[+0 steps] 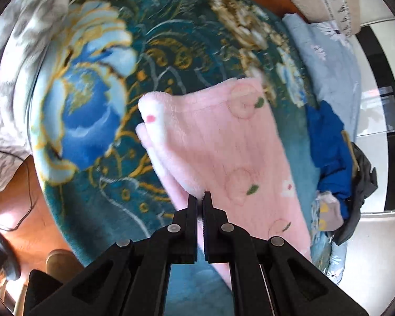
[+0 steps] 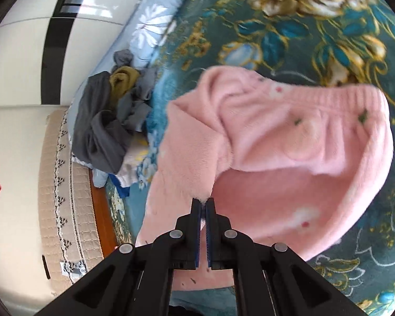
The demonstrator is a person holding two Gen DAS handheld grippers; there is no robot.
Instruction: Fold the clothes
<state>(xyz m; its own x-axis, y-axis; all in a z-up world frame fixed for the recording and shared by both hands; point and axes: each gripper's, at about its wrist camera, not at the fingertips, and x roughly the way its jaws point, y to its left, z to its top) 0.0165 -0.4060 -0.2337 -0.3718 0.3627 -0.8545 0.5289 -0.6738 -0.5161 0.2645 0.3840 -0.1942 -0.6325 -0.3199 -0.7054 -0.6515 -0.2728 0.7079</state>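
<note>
Nearest me, my left gripper [image 1: 200, 196] is pinched closed on an edge of the pink fleece garment [image 1: 223, 147], with fuzz caught between the fingertips. The cloth runs from there toward 12 and 1 o'clock across the teal floral blanket [image 1: 97, 105], its folded end at about 10 o'clock from the tips.

My right gripper [image 2: 203, 202] is likewise clamped on a fold of the same pink fleece garment [image 2: 289, 144]. The ribbed waistband bulges up toward 1 o'clock and a flap hangs toward 7 o'clock, so I judge the garment is lifted partly off the blanket here.

Farther out in the right view, at 10 o'clock, a heap of grey and olive clothes [image 2: 110, 121] sits near the bed edge. The left view shows a blue garment [image 1: 329, 142] at 3 o'clock.

What worries me: both grips look shallow, at the very tips, and plush fleece may slip out if I pull the two sides apart too hard. Both pictures are motion-blurred, so a fast swing could drag the folded end open. The hanging flap could also tuck under and leave a crooked fold.
</note>
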